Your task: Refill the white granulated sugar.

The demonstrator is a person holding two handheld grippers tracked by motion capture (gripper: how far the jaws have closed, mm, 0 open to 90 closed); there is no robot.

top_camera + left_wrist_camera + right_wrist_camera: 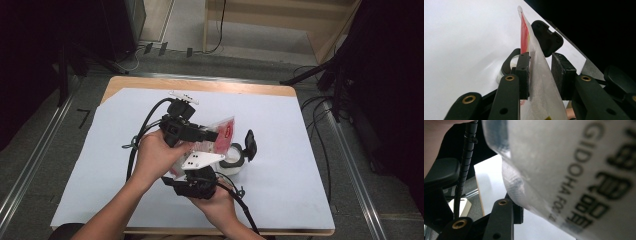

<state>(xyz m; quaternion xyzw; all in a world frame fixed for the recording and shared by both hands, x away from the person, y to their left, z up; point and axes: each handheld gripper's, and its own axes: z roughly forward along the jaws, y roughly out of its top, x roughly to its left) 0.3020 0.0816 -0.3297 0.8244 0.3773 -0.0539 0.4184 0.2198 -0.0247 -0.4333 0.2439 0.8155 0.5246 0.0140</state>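
Lab or recording studio: tabletop [300, 165] covered in white sheet, dark stands and cables [320, 107] at the right, metal floor rails [30, 160] lower left, bare floor.

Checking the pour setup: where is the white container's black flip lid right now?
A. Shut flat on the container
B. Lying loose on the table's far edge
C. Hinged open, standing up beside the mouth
C: in the high view the black lid stands upright, hinged open at the rim of the white container, beside the pouch.
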